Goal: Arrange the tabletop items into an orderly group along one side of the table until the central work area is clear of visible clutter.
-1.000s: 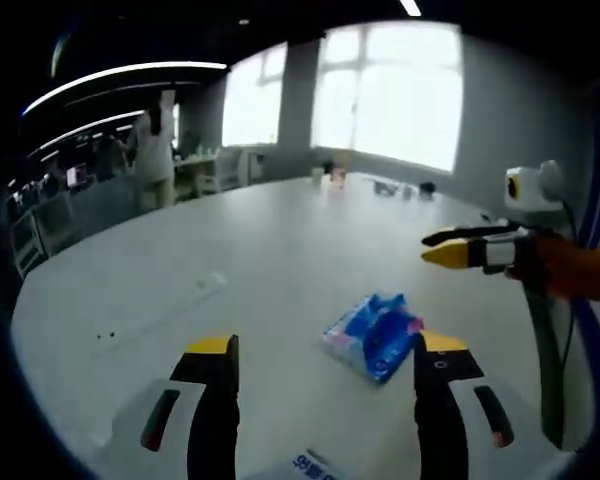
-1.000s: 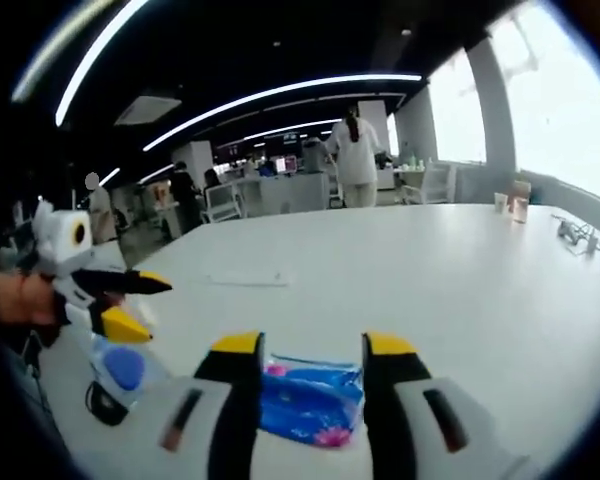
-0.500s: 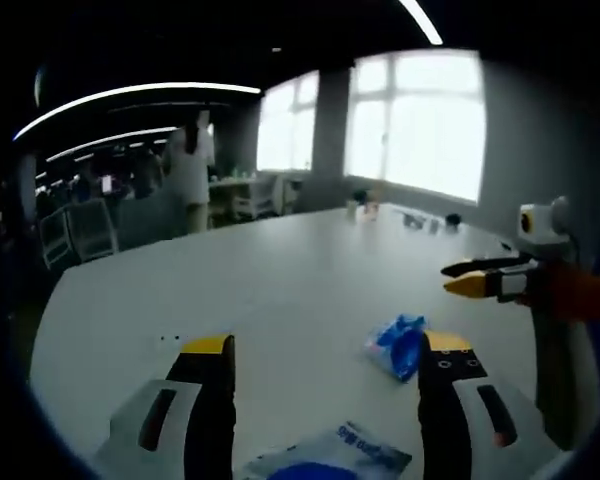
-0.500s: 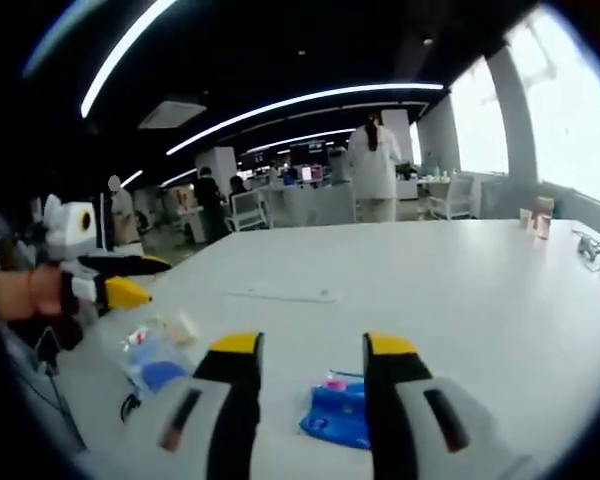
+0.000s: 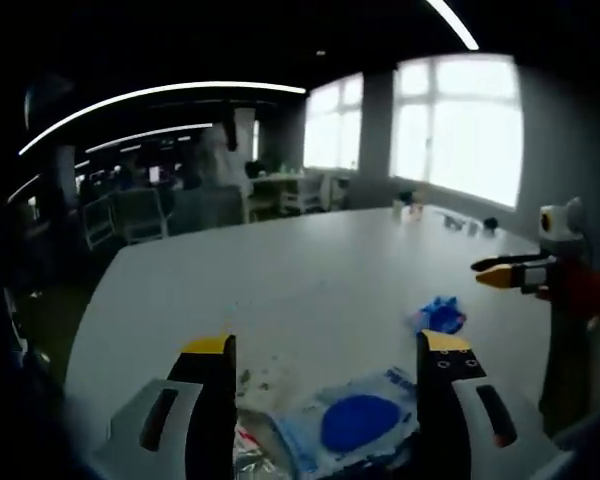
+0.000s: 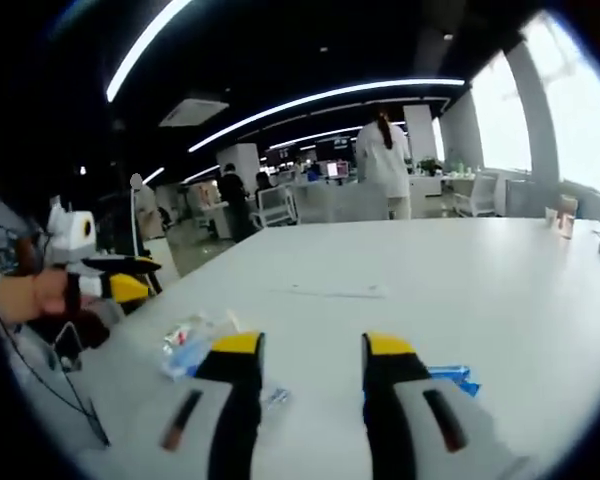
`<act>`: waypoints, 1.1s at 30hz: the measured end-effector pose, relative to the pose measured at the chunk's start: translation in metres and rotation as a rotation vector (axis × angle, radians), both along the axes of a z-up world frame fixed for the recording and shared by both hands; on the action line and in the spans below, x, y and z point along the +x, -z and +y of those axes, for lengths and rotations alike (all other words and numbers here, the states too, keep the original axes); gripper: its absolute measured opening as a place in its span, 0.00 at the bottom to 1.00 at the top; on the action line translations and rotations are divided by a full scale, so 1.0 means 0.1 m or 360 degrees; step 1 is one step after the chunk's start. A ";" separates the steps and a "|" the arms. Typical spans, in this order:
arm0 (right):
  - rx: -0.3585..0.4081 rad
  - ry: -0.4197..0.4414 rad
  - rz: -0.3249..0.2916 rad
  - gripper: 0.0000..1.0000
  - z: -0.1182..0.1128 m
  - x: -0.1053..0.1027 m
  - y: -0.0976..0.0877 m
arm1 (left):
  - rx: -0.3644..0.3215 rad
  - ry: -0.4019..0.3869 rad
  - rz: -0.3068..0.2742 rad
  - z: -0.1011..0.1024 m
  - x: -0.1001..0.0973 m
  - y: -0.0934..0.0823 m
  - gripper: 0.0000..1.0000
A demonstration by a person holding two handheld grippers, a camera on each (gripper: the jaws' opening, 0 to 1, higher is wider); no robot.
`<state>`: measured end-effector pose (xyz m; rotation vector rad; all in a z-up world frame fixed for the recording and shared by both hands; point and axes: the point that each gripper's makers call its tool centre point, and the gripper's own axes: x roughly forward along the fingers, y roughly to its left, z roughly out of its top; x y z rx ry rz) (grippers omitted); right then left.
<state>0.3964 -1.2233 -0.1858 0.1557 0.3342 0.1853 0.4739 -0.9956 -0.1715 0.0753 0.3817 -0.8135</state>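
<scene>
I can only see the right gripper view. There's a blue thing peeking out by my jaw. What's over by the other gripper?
Observer: In the left gripper view, a white packet with a blue circle lies on the table between the left hand-held gripper's open jaws.
Operator: Is my blue thing whole?
Observer: It's a crumpled blue packet, lying by itself beyond the white one.
Operator: Anything else there?
Observer: A crinkly clear wrapper sits by that gripper's left jaw.

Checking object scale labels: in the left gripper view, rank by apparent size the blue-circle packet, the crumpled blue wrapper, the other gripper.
1. White plastic packet with blue circle, though nearest.
2. Other gripper.
3. Crumpled blue wrapper.
</scene>
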 end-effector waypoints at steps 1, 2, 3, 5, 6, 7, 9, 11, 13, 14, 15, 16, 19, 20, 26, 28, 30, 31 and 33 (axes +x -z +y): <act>0.0011 -0.0007 0.0010 0.37 0.05 -0.01 0.01 | 0.0003 -0.0008 0.0005 0.05 -0.02 0.01 0.70; 0.0012 -0.0011 0.0011 0.37 0.08 -0.02 0.02 | 0.0008 -0.0024 0.0018 0.11 -0.05 0.03 0.70; 0.0007 -0.0018 0.0028 0.37 0.12 -0.03 0.05 | 0.0014 -0.0033 0.0021 0.15 -0.07 0.04 0.69; 0.0033 -0.0023 0.0038 0.37 0.18 -0.04 0.07 | 0.0006 -0.0048 0.0033 0.22 -0.12 0.05 0.69; 0.0047 -0.0014 0.0059 0.37 0.21 -0.05 0.10 | 0.0003 -0.0054 0.0038 0.26 -0.15 0.05 0.69; 0.0049 -0.0011 0.0064 0.36 0.23 -0.05 0.11 | 0.0012 -0.0058 0.0037 0.29 -0.18 0.06 0.69; 0.0077 0.0003 0.0093 0.36 0.29 -0.06 0.17 | 0.0012 -0.0064 0.0052 0.34 -0.22 0.08 0.68; 0.0100 0.0011 0.0136 0.36 0.35 -0.07 0.25 | 0.0009 -0.0073 0.0063 0.39 -0.26 0.09 0.68; 0.0085 0.0020 0.0159 0.36 0.41 -0.08 0.31 | 0.0006 -0.0069 0.0069 0.42 -0.28 0.10 0.68; 0.0089 0.0022 0.0177 0.36 0.43 -0.09 0.35 | 0.0003 -0.0069 0.0068 0.44 -0.29 0.10 0.68; 0.0101 0.0019 0.0189 0.36 0.46 -0.10 0.37 | 0.0003 -0.0070 0.0071 0.45 -0.30 0.10 0.68; 0.0119 0.0020 0.0213 0.36 0.51 -0.11 0.43 | 0.0008 -0.0066 0.0074 0.47 -0.31 0.10 0.68; 0.0122 0.0018 0.0270 0.37 0.62 -0.14 0.58 | 0.0007 -0.0070 0.0078 0.54 -0.31 0.11 0.67; 0.0125 0.0016 0.0286 0.37 0.64 -0.15 0.61 | 0.0006 -0.0074 0.0076 0.56 -0.31 0.11 0.67; 0.0095 0.0012 0.0344 0.37 0.73 -0.16 0.75 | 0.0013 -0.0081 0.0096 0.63 -0.31 0.16 0.67; 0.0086 0.0011 0.0368 0.37 0.73 -0.16 0.79 | 0.0026 -0.0076 0.0101 0.64 -0.32 0.20 0.68; 0.0076 0.0010 0.0382 0.37 0.74 -0.15 0.83 | 0.0024 -0.0080 0.0110 0.67 -0.33 0.24 0.68; 0.0062 0.0011 0.0398 0.37 0.74 -0.16 0.86 | 0.0022 -0.0082 0.0119 0.67 -0.33 0.27 0.68; 0.0058 0.0009 0.0421 0.37 0.75 -0.16 0.91 | 0.0032 -0.0081 0.0134 0.68 -0.34 0.32 0.67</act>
